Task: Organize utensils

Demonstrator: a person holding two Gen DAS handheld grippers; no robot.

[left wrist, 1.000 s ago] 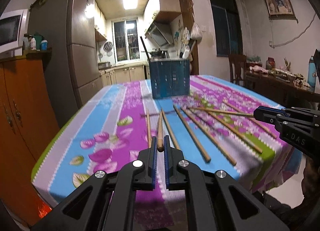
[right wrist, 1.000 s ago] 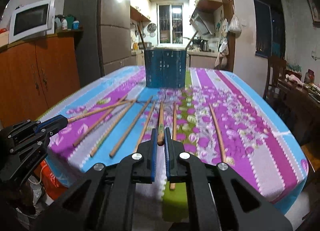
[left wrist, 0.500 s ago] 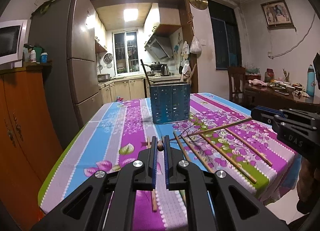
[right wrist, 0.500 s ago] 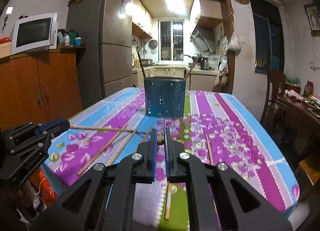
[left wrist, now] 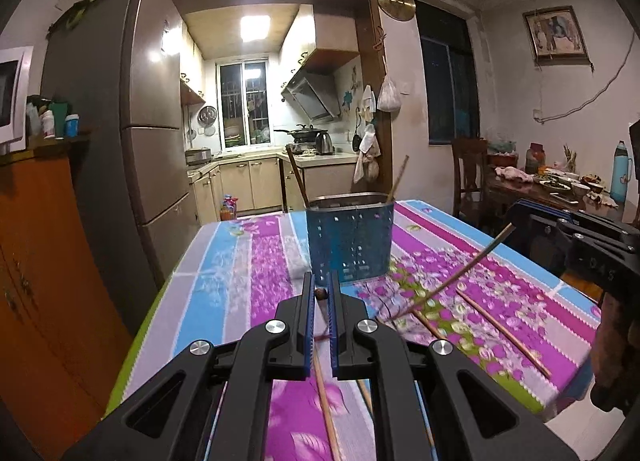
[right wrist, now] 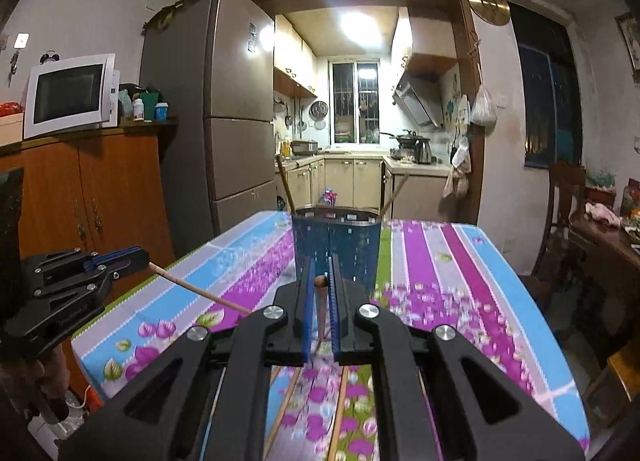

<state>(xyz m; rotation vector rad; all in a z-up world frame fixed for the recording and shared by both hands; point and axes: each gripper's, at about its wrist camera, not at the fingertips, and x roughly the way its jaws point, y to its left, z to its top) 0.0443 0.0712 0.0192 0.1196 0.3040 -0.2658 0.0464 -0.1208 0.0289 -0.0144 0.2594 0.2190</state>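
In the left wrist view, a table covered by a striped cloth printed with purple flowers point(left wrist: 248, 269) is seen in a dim dining room that opens onto a lit kitchen. A blue perforated utensil holder point(left wrist: 350, 239) is placed near the far end of the table, with two sticks leaning inside it. The left gripper point(left wrist: 320, 293) is clamped together on a brown wooden chopstick point(left wrist: 326, 401), raised above the cloth short of the holder, in line with it. To the right of the holder, loose wooden chopsticks point(left wrist: 504, 329) are left lying on the cloth, and the right gripper point(left wrist: 520, 209) is seen at the frame's right edge with a thin stick point(left wrist: 464, 273) slanting from it. A steel-grey refrigerator point(left wrist: 132, 165) and an orange wooden cabinet point(left wrist: 44, 269) are set left of the holder, close to the table's left edge.

In the right wrist view, the right gripper point(right wrist: 320, 281) is closed on a second brown chopstick point(right wrist: 321, 313) directly before the holder point(right wrist: 336, 249). The left gripper point(right wrist: 132, 257) is seen to the holder's left, its stick point(right wrist: 200, 293) angled over the table corner. A dark wooden chair point(right wrist: 560, 221) is placed beyond the table's right edge, with open floor between.
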